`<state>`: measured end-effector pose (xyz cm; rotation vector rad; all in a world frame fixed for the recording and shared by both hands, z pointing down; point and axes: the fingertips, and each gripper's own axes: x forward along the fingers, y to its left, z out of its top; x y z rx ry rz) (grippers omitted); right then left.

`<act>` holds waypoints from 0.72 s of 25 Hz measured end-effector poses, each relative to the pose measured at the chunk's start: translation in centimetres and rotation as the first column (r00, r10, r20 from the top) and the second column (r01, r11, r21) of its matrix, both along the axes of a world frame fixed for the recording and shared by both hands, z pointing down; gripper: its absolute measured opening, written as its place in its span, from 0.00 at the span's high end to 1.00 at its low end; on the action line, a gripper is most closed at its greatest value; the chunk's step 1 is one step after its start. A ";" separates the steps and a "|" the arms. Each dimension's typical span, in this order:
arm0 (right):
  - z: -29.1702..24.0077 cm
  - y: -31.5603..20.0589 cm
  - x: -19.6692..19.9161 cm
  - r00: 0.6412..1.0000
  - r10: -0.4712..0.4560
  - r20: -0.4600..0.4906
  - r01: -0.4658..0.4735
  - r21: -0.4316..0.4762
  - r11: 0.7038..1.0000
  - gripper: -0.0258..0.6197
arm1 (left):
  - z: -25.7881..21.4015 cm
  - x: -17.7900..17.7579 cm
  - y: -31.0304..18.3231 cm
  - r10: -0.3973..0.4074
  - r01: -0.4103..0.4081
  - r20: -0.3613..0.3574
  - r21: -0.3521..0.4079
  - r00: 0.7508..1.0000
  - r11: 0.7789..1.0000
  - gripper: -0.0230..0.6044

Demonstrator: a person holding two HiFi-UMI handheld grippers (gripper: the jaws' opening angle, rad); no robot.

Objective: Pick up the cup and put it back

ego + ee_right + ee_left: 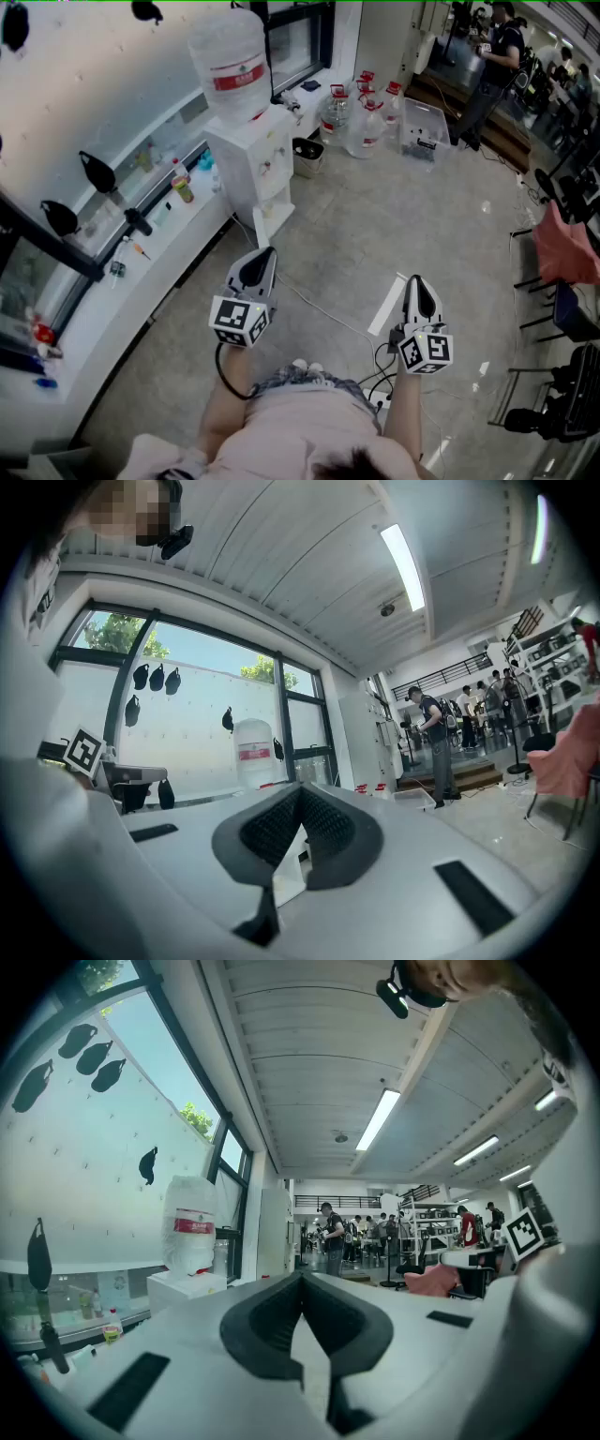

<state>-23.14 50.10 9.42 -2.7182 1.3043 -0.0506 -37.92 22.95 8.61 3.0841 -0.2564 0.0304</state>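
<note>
Though plainest in their own views, left gripper (302,1277) and right gripper (300,789) both pressed together, empty.

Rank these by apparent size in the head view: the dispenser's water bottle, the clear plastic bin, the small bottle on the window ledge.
1. water bottle, though it sits nearer the camera
2. clear plastic bin
3. small bottle, clearly smallest

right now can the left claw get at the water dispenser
Probably not yet: the left claw, shut, hangs short of the water dispenser. Only open floor lies between, so stepping closer should do.
</note>
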 end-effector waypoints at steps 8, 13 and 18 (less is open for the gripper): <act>0.3 -1.2 0.3 1.000 -0.017 0.013 0.017 0.006 1.000 0.94 | 0.4 0.2 -0.8 -0.008 0.008 0.007 -0.007 1.000 1.000 0.92; 0.4 -2.2 0.1 0.999 -0.029 0.014 0.029 -0.002 1.000 0.94 | 0.7 0.0 -1.5 -0.016 0.016 0.011 -0.013 1.000 1.000 0.92; 0.4 -2.5 0.0 0.999 -0.032 0.013 0.032 0.001 1.000 0.94 | 1.0 -0.1 -1.6 -0.023 0.024 0.015 -0.023 1.000 0.999 0.92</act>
